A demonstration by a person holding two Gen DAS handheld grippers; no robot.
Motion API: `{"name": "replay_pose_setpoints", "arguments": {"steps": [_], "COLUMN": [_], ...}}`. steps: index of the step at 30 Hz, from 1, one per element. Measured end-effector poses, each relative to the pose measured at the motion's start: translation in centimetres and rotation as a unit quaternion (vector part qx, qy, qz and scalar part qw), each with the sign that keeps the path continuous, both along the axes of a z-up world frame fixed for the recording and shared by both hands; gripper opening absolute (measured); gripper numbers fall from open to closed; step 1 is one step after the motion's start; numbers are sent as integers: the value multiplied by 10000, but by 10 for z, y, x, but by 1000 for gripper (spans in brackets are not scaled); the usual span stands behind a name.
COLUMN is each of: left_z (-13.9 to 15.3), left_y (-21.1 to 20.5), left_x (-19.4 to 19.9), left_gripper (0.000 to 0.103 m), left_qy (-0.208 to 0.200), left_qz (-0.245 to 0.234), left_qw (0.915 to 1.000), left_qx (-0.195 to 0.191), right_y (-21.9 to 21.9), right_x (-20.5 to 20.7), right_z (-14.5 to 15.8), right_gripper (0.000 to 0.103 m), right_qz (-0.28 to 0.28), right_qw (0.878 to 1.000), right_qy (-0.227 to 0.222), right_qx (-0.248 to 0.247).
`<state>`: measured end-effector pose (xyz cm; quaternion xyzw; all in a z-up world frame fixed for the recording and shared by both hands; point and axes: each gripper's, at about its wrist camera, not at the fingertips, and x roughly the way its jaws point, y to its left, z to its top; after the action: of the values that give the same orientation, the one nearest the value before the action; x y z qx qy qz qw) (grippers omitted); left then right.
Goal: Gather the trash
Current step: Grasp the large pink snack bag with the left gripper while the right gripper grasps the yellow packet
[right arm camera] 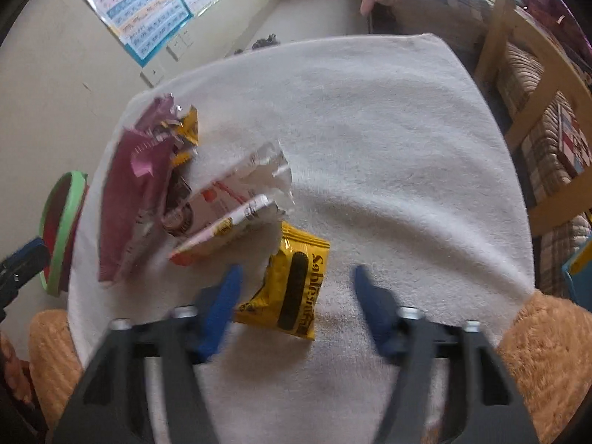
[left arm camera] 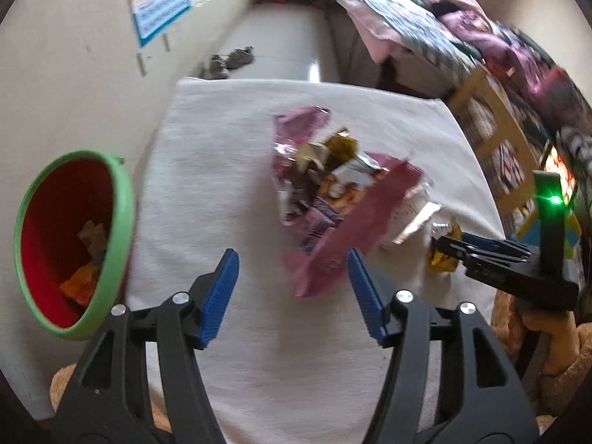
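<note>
A pile of wrappers [left arm camera: 325, 192] lies on the white towel [left arm camera: 222, 170], with a pink bag [left arm camera: 344, 233] on the near side. My left gripper [left arm camera: 292, 262] is open above the towel, just short of the pink bag. A red bin with a green rim [left arm camera: 122, 222] stands at the left with some wrappers inside. My right gripper [right arm camera: 296, 277] is open around a yellow wrapper [right arm camera: 292, 277] lying on the towel [right arm camera: 388, 148]. The pink bag [right arm camera: 129, 192] and a white wrapper [right arm camera: 236, 199] lie to its left. The right gripper also shows in the left wrist view [left arm camera: 444, 244].
A wooden chair [right arm camera: 525, 111] and a bed with bedding [left arm camera: 425, 29] stand to the right. A wall with posters [right arm camera: 140, 7] is on the left. Orange plush fabric [right arm camera: 547, 351] shows at the towel's near corners. The bin also shows in the right wrist view [right arm camera: 63, 229].
</note>
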<state>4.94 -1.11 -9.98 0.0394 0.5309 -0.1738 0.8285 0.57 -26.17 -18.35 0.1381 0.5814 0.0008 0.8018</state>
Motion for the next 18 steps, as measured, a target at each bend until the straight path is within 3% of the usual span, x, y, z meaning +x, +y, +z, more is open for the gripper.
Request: {"name": "replay_pose_setpoints", "arguments": {"steps": [9,11,13,18], "left_z": [-20,-22,-27,-47], "left_y": [-53,-65,-74,-79], "left_x": [21,22,23,30], "left_gripper": [62,70,71,74], "left_qy": [246,236,207,428], "left_qz": [-556,-748,-876,-746], "left_qw": [9980,9967,9953,9951], "left_qx": [179,200,351,491], "right_y": [-15,-16,-17,-17], "right_x": [-15,-16,-14,-14], "right_z": [13,12,11,10], "right_gripper": [28,28,28,28], "right_qz": [-167,-197,-229,-198], "right_qw": [9993,9992,9991,9991], "right_qy": [-272,-258,-243,-215], "right_qx": [211,234,271,309]}}
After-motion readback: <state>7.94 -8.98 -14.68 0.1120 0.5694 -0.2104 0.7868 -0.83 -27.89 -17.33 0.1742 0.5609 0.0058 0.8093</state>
